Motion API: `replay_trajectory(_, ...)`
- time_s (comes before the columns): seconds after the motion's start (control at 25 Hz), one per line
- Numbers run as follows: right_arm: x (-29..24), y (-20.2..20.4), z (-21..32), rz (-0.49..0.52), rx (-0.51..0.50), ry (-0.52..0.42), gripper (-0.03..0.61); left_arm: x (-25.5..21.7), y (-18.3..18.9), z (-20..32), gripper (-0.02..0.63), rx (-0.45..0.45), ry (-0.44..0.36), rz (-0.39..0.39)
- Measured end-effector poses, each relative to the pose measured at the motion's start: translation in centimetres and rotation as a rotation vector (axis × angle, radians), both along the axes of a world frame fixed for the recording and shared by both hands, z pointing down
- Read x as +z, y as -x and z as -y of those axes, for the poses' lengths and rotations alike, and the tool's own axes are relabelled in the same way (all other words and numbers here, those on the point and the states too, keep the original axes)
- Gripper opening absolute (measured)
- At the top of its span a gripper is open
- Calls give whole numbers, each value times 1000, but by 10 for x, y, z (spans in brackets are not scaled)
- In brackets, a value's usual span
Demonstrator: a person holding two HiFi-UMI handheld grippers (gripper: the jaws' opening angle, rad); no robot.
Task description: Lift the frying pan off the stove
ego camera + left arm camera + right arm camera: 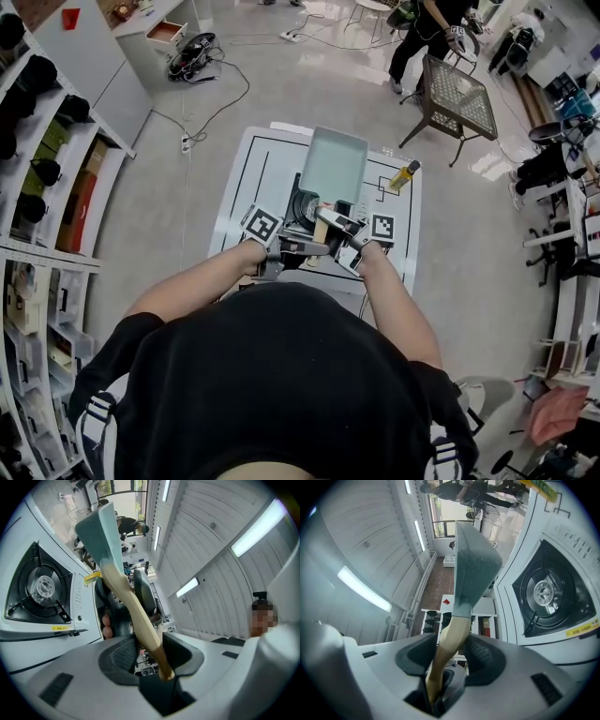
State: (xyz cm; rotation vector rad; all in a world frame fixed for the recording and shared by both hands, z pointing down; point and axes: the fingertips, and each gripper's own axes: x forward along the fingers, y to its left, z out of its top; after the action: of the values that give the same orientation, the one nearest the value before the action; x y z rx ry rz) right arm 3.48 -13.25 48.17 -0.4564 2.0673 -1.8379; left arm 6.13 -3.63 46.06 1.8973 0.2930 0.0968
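Across the head view, a pale grey floor [187, 122] runs around a white table [246, 178] at centre frame, with shelves [37, 187] down the left edge, one mesh-topped table [457, 94] at upper right and a person [427, 33] beyond it. On the white table sit one stove [298, 204] and, to its right, one yellow bottle [404, 175]. Both forearms reach forward and meet at centre; the left gripper [302, 247] and right gripper [339, 223] point toward each other at one frying pan [333, 167], which hangs over the stove.

Centre of the left gripper view, the pan's wooden handle [140, 620] runs down between the jaws, which are closed part-way onto it. The grey-green pan body is at upper left, clear of the single burner [44, 585] at left. Ceiling light strips [255, 531] fill the right.

Centre of the right gripper view, the same handle [450, 644] is clamped between that gripper's half-closed jaws, with the pan above and apart from the burner [546, 592] at right.
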Motion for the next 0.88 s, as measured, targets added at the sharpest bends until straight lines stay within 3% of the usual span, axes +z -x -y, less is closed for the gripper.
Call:
replay_trajectory(0.16, 1, 0, 1, 6, 5, 0, 184, -5, -2, -2, 158, 7, 34, -37)
replay_trajectory(0.44, 1, -3, 2, 10, 11, -1, 184, 1, -3, 1, 158, 9, -3, 3)
replay_trajectory(0.56, 2, -2, 2, 8, 9, 1, 184, -1, -3, -1, 158, 13, 35, -17)
replay_trajectory(0.72, 3, -4, 1, 11, 8, 3, 184, 3, -4, 0, 158, 18, -5, 2)
replay_trajectory(0.88, 3, -8, 3, 10, 10, 2, 184, 0, -8, 1, 158, 19, 18, -18)
